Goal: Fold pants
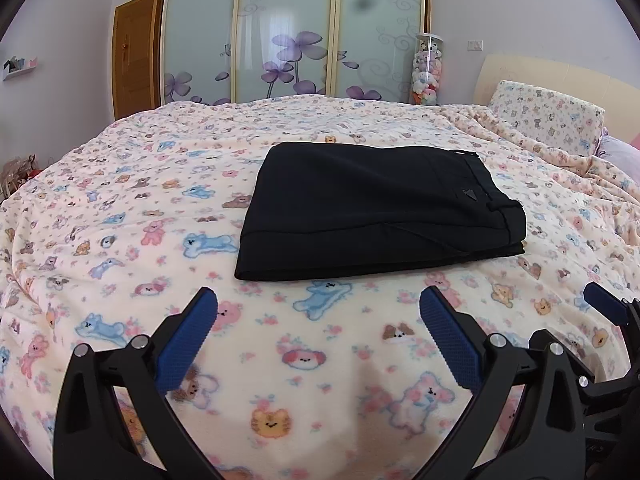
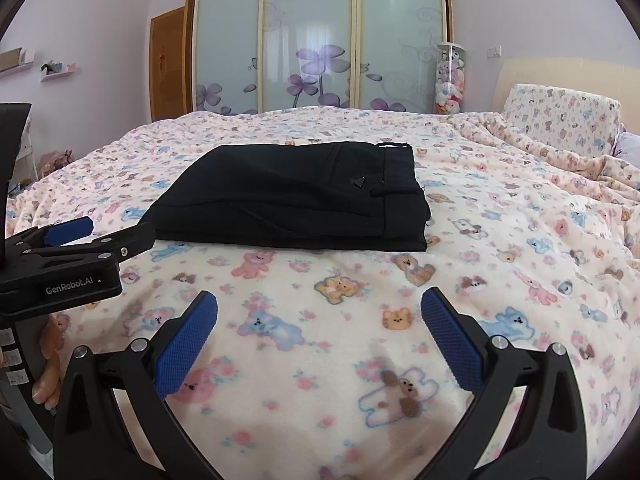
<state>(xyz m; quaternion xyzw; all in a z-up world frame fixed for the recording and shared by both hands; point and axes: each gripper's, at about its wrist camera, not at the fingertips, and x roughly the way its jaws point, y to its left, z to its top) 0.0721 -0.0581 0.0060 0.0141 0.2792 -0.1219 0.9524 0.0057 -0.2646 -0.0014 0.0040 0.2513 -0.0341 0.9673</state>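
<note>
Black pants [image 1: 372, 210] lie folded into a flat rectangle on the bed, waistband toward the right; in the right wrist view the pants [image 2: 296, 196] sit ahead and slightly left. My left gripper [image 1: 319, 300] hovers open over the blanket just short of the pants' near edge, nothing between its blue pads [image 1: 188, 340]. My right gripper [image 2: 319, 300] is likewise open and empty, a little nearer than the pants. The left gripper [image 2: 68, 230] also shows at the left edge of the right wrist view, held by a hand [image 2: 46, 380].
A cream blanket [image 1: 120, 240] printed with bears and dogs covers the bed. A pillow [image 1: 548, 114] and headboard are at the far right. Sliding wardrobe doors [image 1: 288, 28], a tube of plush toys [image 1: 427, 70] and a wooden door stand behind the bed.
</note>
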